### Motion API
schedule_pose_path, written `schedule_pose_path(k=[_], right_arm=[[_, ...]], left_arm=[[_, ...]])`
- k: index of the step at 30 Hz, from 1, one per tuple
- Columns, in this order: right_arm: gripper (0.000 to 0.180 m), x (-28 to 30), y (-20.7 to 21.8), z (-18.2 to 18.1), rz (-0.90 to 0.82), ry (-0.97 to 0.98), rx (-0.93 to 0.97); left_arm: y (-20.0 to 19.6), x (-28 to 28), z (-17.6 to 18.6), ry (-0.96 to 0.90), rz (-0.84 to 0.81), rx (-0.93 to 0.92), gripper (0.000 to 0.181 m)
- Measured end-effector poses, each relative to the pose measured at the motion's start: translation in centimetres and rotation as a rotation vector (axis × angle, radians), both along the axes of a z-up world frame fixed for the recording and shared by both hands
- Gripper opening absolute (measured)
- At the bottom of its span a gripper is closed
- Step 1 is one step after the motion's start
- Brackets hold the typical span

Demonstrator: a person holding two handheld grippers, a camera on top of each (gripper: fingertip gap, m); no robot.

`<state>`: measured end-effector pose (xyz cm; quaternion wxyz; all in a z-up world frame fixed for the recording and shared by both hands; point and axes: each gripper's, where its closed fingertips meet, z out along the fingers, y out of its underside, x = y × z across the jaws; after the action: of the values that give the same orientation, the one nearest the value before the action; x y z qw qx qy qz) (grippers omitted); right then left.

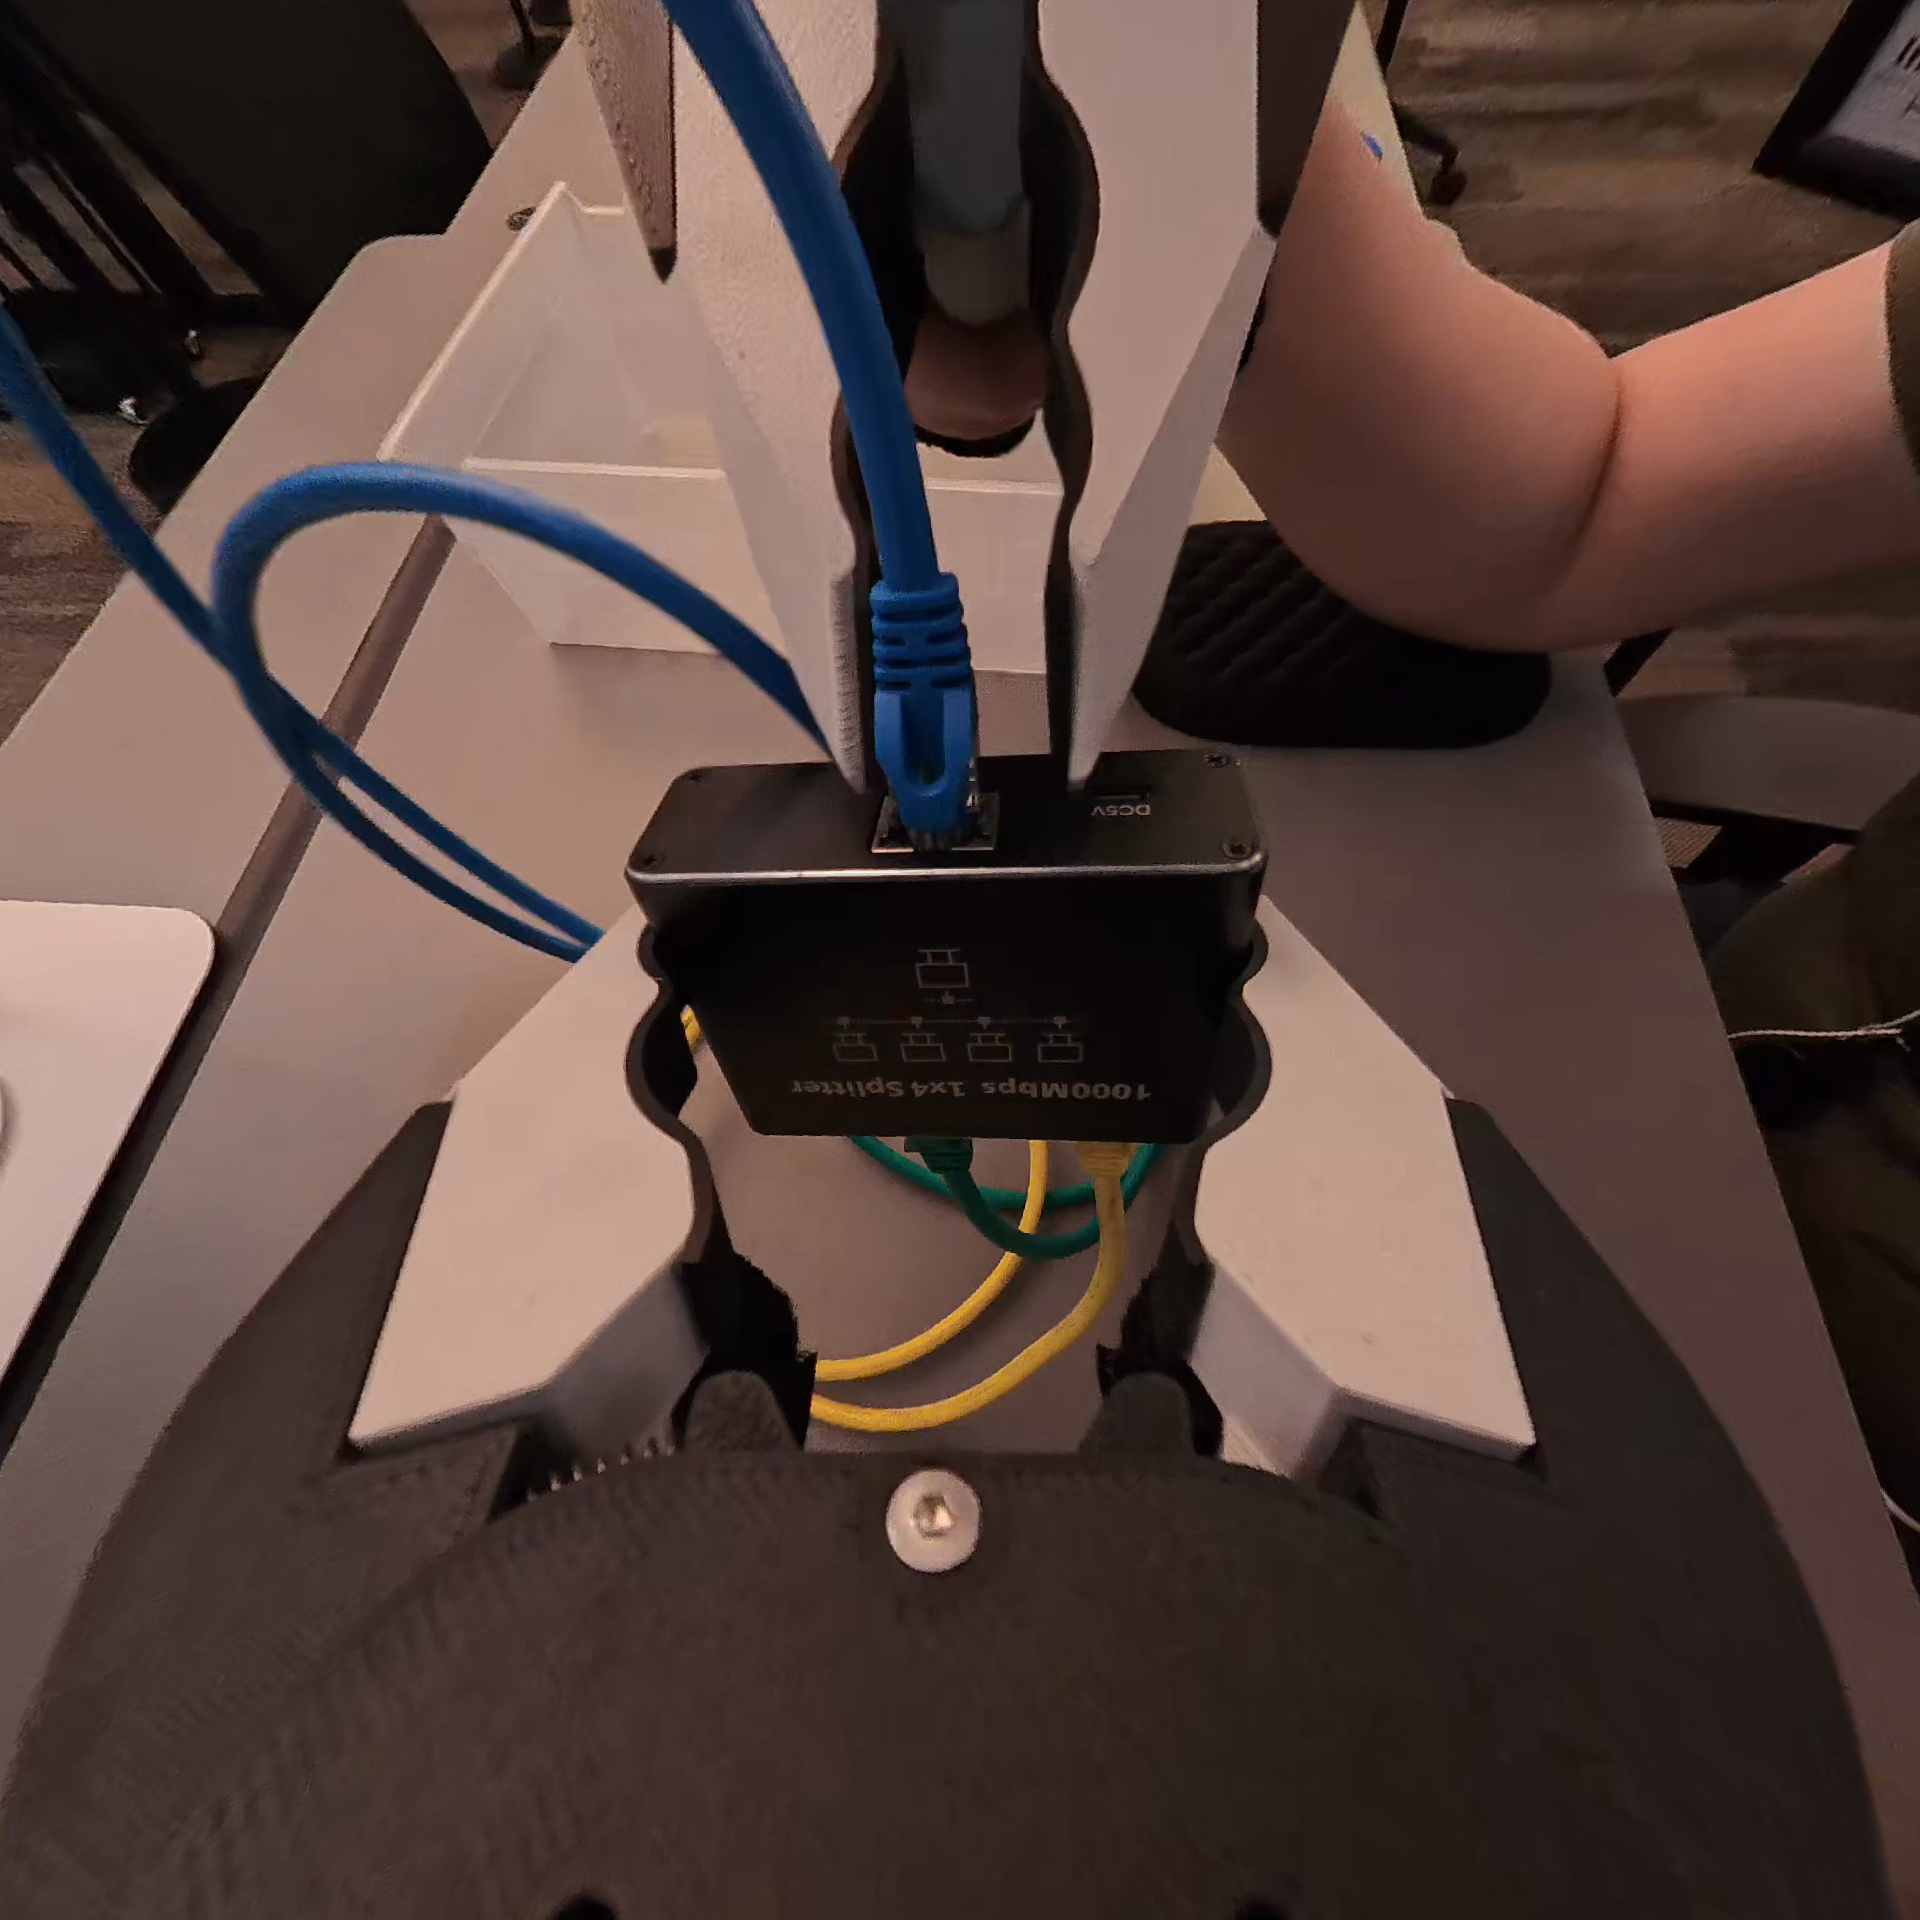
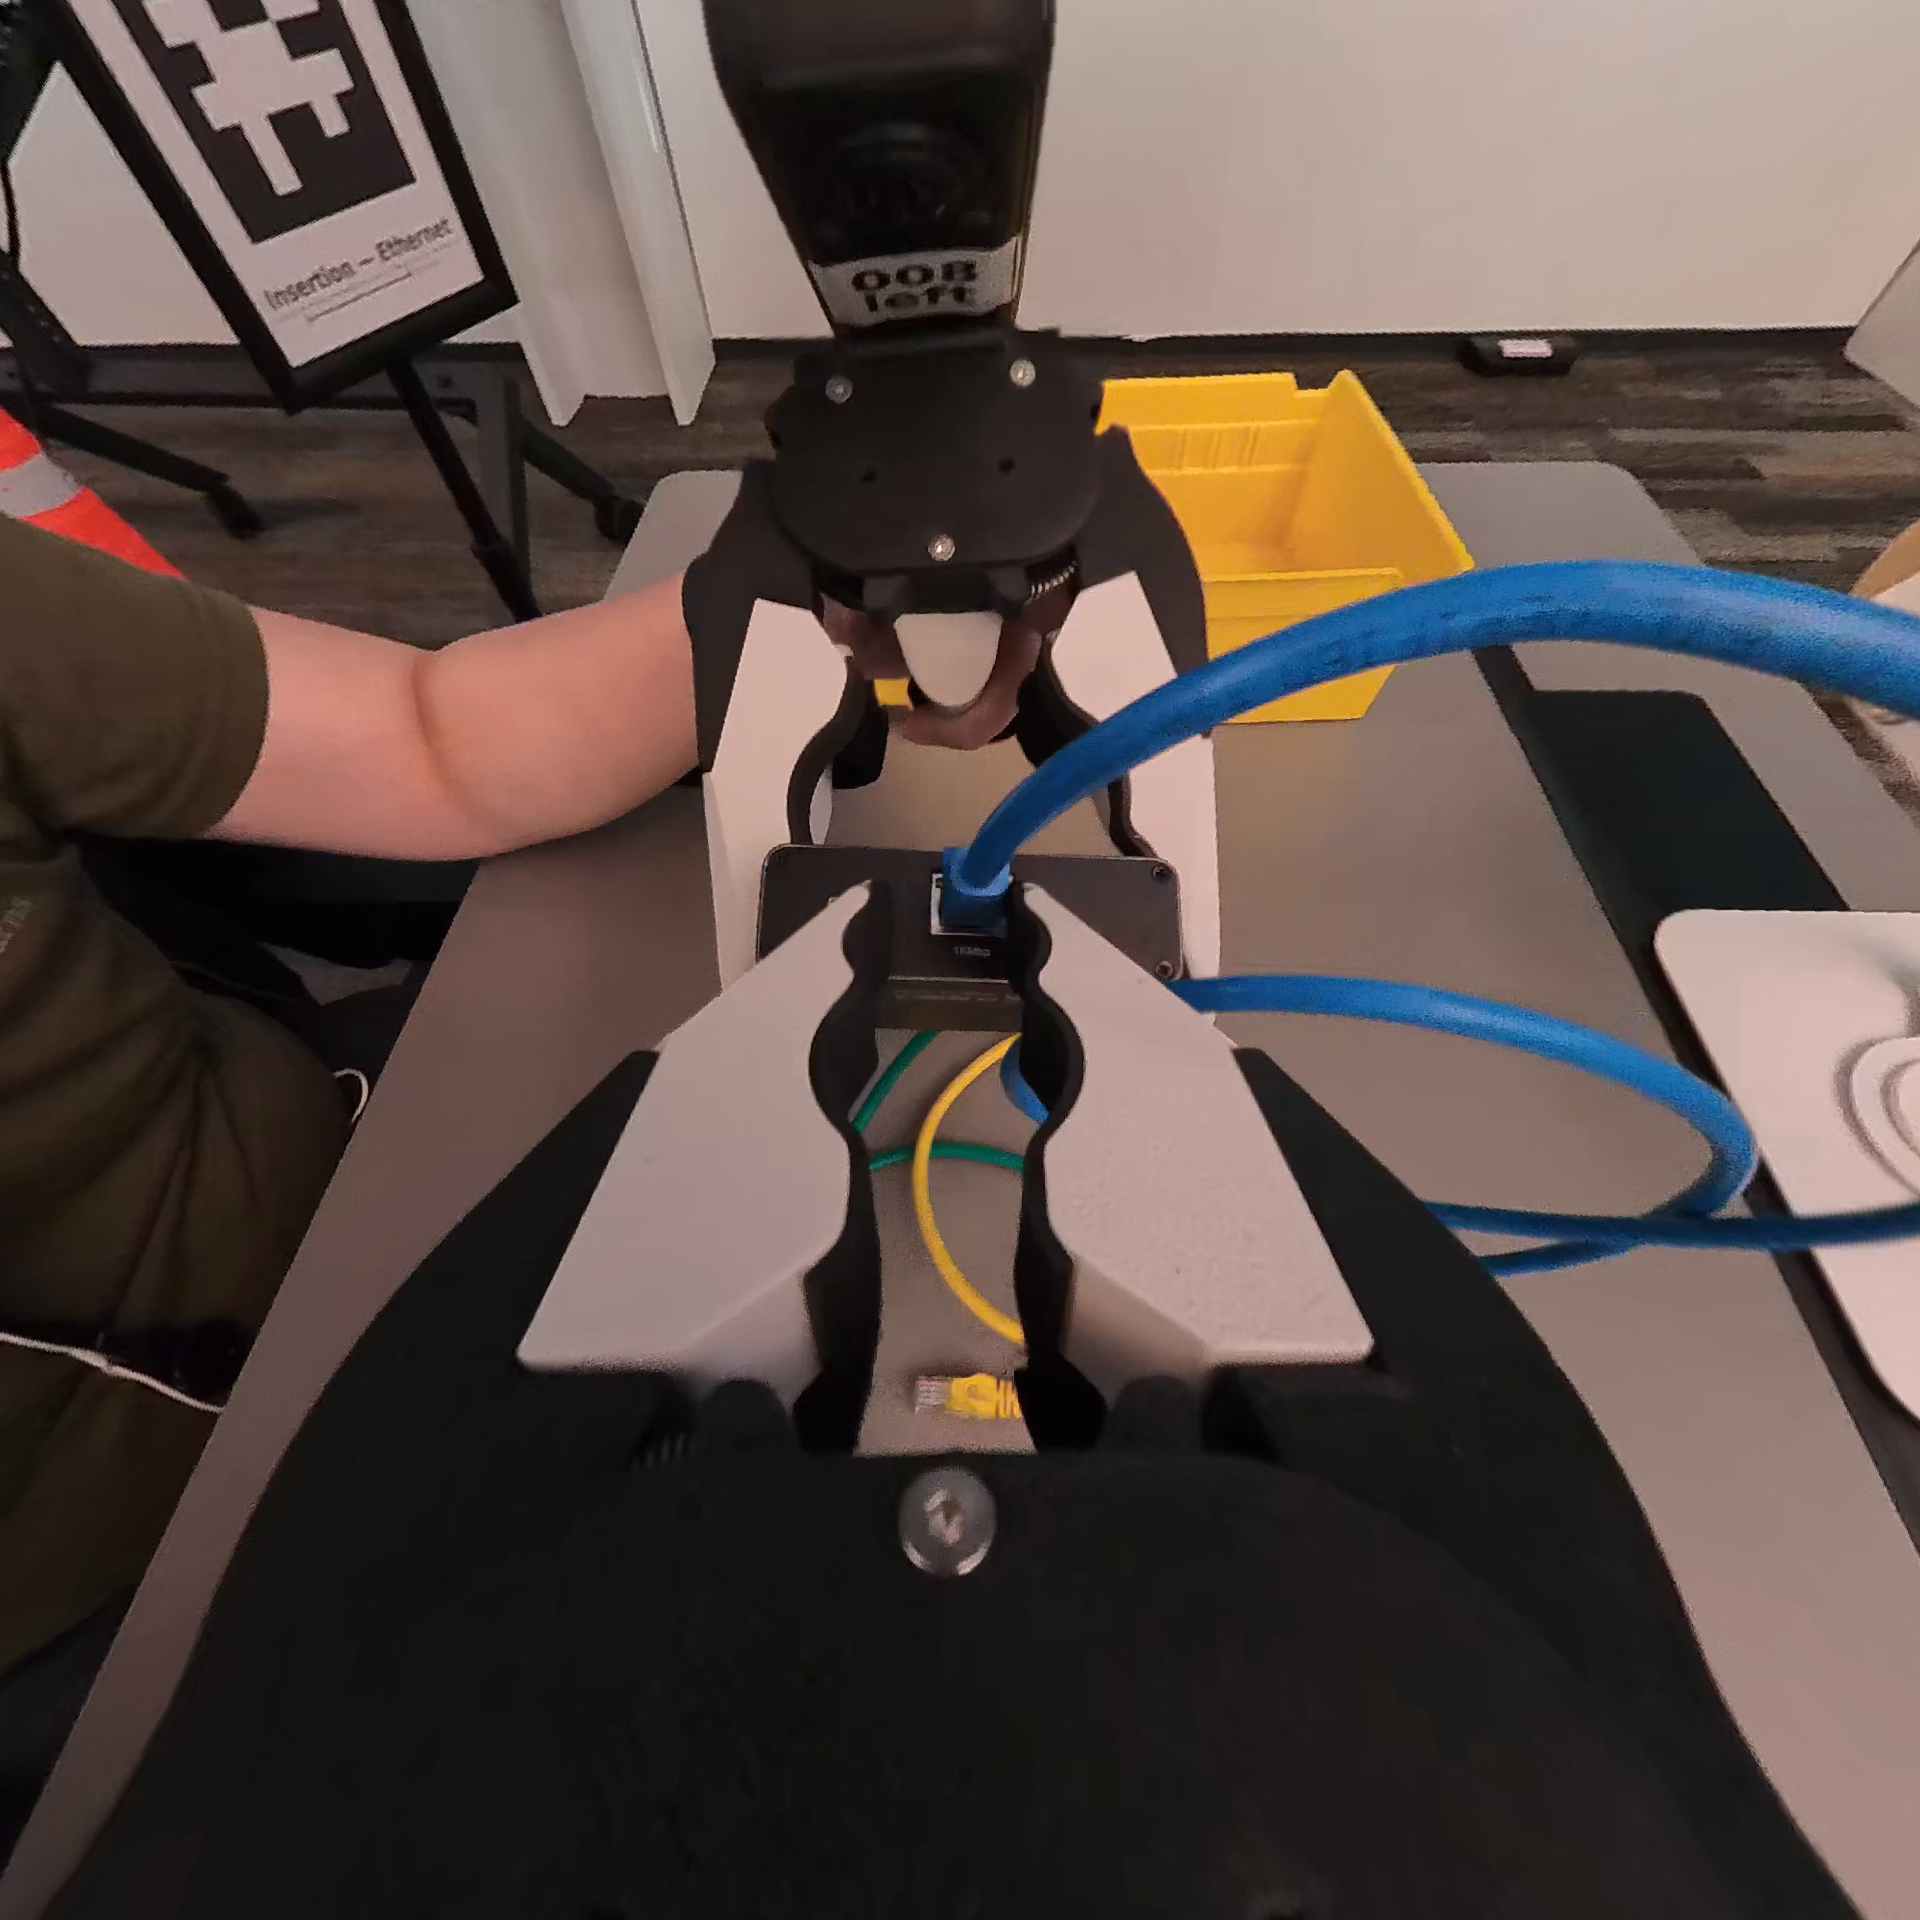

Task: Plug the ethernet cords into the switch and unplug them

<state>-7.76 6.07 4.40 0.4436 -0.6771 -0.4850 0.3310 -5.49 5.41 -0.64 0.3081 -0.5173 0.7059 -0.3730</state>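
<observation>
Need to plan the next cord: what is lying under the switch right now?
Under the switch, held off the table by the left gripper, lie loose green cable and yellow cable. The switch's underside is hidden.

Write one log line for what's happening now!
left hand-held gripper: holds switch | right hand-held gripper: around blue plug, grip unclear | blue plug: at port
</observation>
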Motion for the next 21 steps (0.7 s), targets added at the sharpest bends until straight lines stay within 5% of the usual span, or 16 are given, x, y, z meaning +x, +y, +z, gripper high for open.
schedule_pose_path(k=[8,15,21], right_arm=[[0.028,0.0,-0.2,0.7,0.036,0.045,0.051],[0.037,1.5,-2.2,4.1,0.162,0.273,0.047],[0.01,3.4,-6.1,8.9,0.401,0.575,-0.03]], left_arm=[[0.0,-0.4,0.4,0.01,0.018,0.075,0.102],[-0.8,-1.2,2.4,-0.075,-0.026,0.03,0.101],[-1.2,-2.5,5.2,-0.172,-0.04,0.004,0.101]])
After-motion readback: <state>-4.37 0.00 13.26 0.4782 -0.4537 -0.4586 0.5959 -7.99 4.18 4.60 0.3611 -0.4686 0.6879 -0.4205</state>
